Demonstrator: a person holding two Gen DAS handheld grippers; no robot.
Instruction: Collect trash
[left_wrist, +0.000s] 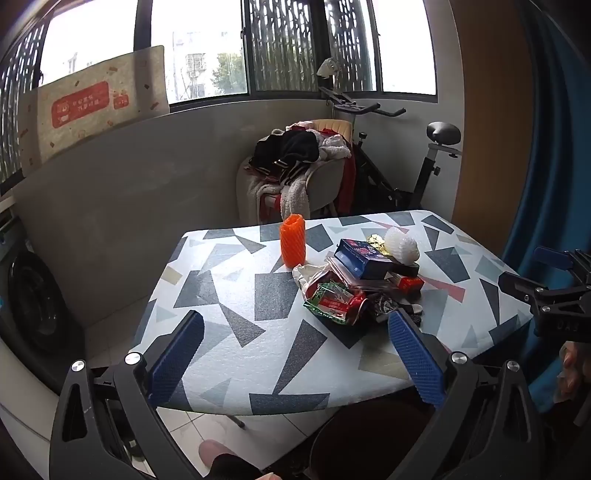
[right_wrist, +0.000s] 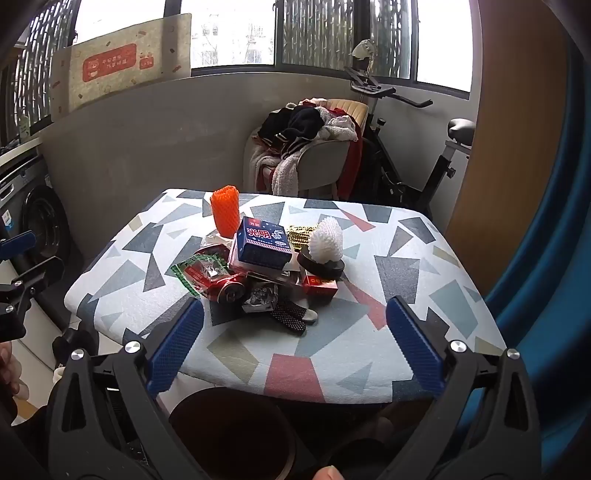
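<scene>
Because the trash sits in one loose heap near the middle of the patterned table (right_wrist: 388, 280), with the dark bin (right_wrist: 232, 432) just below the table's near edge, each piece looks best lifted singly. Largest is the blue carton (right_wrist: 263, 244) on top of the heap: probably light and stiff, so a grip across its flat sides should hold without crushing. Left of it and further back stands the orange foam net sleeve (right_wrist: 224, 211), upright, soft and springy; it will squash, so pinch it mid-height. The white foam net (right_wrist: 325, 240) rests on a black round lid (right_wrist: 320, 265) at the heap's right and likely weighs almost nothing. The red can (right_wrist: 227, 290) lies on its side at the near left, smooth and liable to roll; take it across the body. The green-edged wrapper (right_wrist: 197, 268) and the small red box (right_wrist: 320, 287) are thin, slippery pieces, partly pinned under the rest. Behind the table a chair piled with clothes (right_wrist: 314, 129) and an exercise bike (right_wrist: 406, 147) stand well apart, no obstacle. The left gripper (left_wrist: 295, 325) and right gripper (right_wrist: 295, 317) both hang short of the heap, jaws spread wide and empty.
</scene>
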